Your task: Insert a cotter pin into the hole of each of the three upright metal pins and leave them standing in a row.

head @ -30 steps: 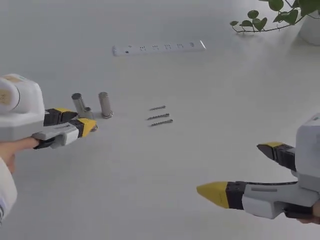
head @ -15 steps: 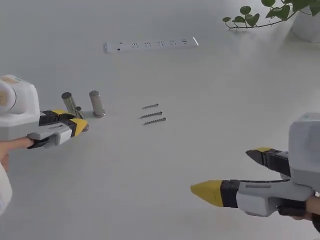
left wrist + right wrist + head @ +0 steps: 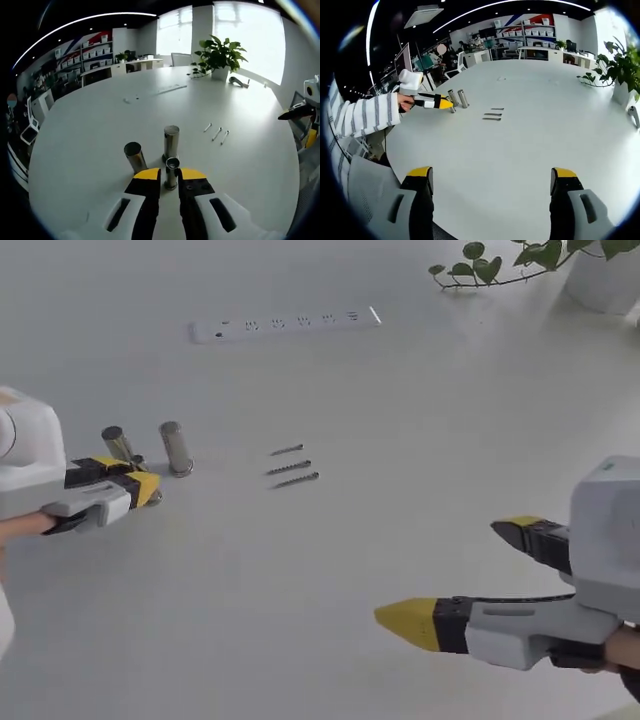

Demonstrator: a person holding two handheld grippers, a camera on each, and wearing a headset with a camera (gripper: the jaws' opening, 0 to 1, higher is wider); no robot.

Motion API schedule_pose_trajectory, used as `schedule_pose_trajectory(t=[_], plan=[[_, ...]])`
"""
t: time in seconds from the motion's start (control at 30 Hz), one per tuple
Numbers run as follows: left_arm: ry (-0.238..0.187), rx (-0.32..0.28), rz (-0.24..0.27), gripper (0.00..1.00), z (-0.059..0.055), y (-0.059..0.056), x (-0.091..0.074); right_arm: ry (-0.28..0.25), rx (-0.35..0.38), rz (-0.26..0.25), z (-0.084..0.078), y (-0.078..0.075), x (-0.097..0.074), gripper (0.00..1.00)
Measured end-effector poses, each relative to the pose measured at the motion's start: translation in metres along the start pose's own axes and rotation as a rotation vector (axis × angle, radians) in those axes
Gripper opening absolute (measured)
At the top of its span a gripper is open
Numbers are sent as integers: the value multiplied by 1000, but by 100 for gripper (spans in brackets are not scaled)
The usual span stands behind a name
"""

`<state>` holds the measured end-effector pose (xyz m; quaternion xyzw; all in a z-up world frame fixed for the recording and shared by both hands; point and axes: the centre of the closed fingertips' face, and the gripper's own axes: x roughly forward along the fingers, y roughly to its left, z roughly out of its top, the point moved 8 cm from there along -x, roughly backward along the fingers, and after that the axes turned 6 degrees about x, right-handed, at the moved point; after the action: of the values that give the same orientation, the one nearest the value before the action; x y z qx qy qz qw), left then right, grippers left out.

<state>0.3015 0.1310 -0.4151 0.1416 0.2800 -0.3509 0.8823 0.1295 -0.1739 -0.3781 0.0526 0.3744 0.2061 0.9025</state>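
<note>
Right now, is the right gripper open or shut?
Open. The right gripper has its jaws far apart, bare table between them.

Inspection finding: no text, label, brand or number is reading legibly on the power strip (image 3: 285,322), upper left of the frame, or on the surface (image 3: 330,570).

Three metal pins (image 3: 171,142), three cotter pins (image 3: 288,468), one power strip (image 3: 285,324), one potted plant (image 3: 500,260).

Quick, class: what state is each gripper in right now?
Left gripper: closed on the short metal pin.
Right gripper: open, holding nothing.
</note>
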Motion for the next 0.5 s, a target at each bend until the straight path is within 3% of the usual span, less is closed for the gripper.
schedule_pose_trajectory(t=[0.23,0.33,0.5], plan=[[6,17,-12,6,-2,0,2,1,-18,-10,-2,-1,-1,96],[0,-5,-20,6,-2,1,3,2,-15,-11,-3,-1,-2,96],[-4,22,-30,6,-2,2,3,3,-17,-15,-3,-2,-4,96]])
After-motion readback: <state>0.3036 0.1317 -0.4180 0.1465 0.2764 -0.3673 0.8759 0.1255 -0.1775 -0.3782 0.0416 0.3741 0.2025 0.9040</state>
